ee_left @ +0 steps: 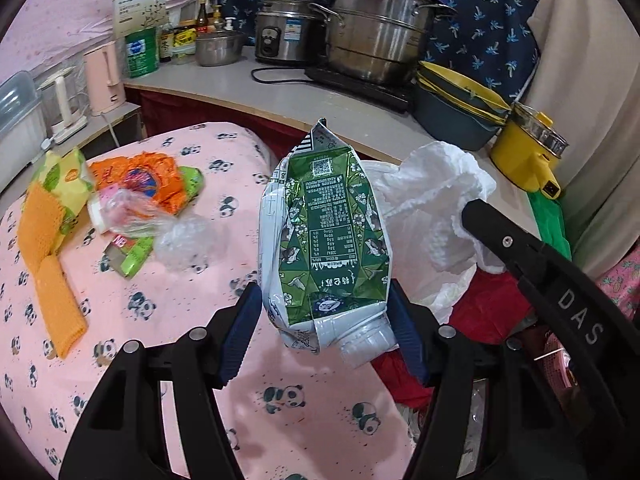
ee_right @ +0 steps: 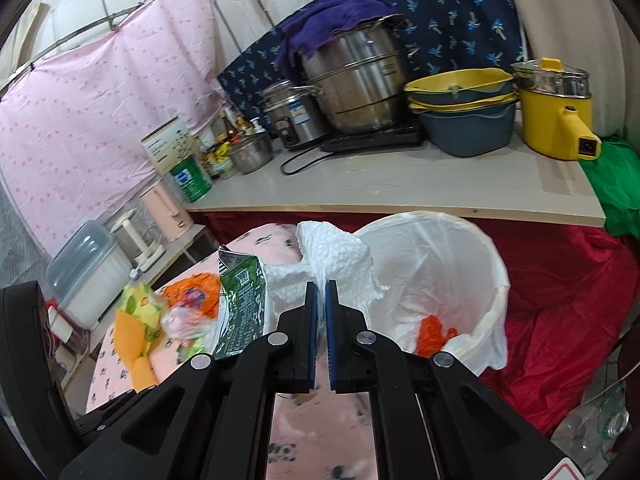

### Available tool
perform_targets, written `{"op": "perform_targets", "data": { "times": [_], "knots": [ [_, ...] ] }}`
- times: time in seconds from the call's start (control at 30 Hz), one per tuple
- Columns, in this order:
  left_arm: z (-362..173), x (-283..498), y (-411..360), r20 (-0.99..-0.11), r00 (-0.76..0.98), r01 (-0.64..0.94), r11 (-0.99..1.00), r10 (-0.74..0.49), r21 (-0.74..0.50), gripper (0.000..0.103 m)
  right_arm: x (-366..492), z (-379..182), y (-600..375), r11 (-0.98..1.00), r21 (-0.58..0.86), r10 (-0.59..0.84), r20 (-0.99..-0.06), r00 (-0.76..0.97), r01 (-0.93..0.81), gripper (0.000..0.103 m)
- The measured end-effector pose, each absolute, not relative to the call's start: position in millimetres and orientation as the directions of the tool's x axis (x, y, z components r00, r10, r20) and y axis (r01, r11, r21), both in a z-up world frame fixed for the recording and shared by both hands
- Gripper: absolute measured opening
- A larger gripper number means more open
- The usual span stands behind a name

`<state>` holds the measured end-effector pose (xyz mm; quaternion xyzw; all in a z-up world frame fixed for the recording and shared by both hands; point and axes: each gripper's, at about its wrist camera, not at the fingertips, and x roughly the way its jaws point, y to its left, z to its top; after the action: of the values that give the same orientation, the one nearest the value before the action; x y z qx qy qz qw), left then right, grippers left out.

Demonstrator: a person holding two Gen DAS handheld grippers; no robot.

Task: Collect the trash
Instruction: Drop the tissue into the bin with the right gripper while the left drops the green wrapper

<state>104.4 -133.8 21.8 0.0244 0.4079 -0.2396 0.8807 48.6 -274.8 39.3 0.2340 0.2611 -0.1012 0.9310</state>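
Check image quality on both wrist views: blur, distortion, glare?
Left wrist: crushed green-and-white drink carton sharp; orange and yellow wrappers motion-smeared; fisheye bends the grey countertop. Right wrist: pink panda-print cloth near the lens soft; white bin liner bright, not blown out.

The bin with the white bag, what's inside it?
Inside the bin lies one crumpled orange wrapper on the white liner. The right gripper and its paper towel cover the near left part, so anything there is hidden.
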Motion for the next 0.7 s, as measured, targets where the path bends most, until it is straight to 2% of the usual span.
{"op": "perform_targets", "data": {
  "times": [0.4, 0.63, 0.7],
  "knots": [
    [-17, 145, -187, -0.763, 0.454, 0.536, 0.825, -0.460, -0.179, 0.060, 67, -3, -332, 0.801, 0.403, -0.136, -0.598, 0.790, 0.442, 0.005],
    [-31, 165, -198, -0.774, 0.446, 0.537, 0.826, -0.449, -0.169, 0.061, 80, -19, -334, 0.795, 0.407, -0.126, -0.614, 0.779, 0.449, 0.005],
    [-33, 168, -198, -0.776, 0.445, 0.528, 0.831, -0.447, -0.176, 0.061, 82, -20, -334, 0.797, 0.401, -0.132, -0.614, 0.779, 0.451, 0.008]
  ]
}}
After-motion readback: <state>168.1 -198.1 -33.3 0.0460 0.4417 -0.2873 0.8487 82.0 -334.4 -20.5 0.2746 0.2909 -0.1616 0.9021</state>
